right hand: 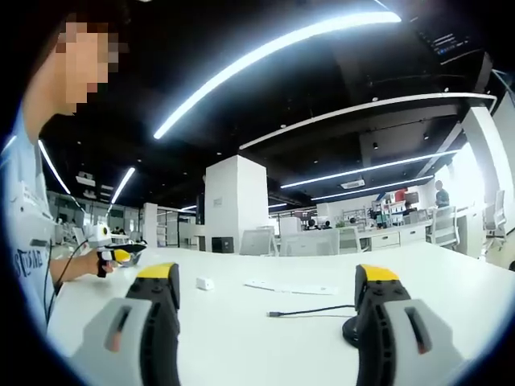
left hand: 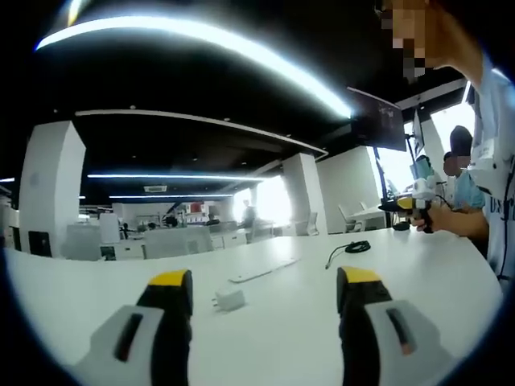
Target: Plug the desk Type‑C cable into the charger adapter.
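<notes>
A small white charger adapter [left hand: 228, 300] lies on the white desk [left hand: 418, 265], just ahead of my left gripper [left hand: 265, 281], whose yellow-tipped jaws stand wide apart with nothing between them. The black Type-C cable [left hand: 352, 248] lies coiled farther off to the right. In the right gripper view the cable [right hand: 310, 310] runs left from its coil to a free plug end, close ahead of my open right gripper [right hand: 267, 277]. The adapter [right hand: 204, 283] sits farther back on the left. A person's hand holds each gripper: the right gripper [left hand: 414, 205] and the left gripper [right hand: 113, 253] show in each other's views.
A flat white strip [left hand: 261, 271] lies on the desk between adapter and cable, and the strip [right hand: 290, 287] sits behind the cable's plug end. The person stands at the desk's edge. Other desks, chairs and pillars fill the office behind.
</notes>
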A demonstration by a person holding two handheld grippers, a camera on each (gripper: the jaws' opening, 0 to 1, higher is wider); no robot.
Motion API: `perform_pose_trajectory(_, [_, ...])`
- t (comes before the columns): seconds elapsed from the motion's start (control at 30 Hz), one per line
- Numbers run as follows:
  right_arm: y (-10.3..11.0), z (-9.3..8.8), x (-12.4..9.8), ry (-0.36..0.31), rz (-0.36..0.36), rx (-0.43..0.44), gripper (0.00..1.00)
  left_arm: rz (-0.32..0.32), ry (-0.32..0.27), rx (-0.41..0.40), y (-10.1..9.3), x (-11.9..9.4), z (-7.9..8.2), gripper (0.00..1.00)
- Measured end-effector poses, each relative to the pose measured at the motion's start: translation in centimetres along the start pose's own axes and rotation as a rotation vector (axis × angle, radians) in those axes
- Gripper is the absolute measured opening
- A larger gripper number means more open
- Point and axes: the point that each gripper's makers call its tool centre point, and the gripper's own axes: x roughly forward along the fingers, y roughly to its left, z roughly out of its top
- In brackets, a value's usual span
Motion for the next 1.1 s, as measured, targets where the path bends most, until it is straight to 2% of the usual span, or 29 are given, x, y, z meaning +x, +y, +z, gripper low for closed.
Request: perform_pose_trajectory(1.1, [0.03, 0.18, -0.04, -0.012, 0.001, 0.003, 0.9, -0.005, 0.01, 0.039, -0.31, 0.07, -0.24, 0.72])
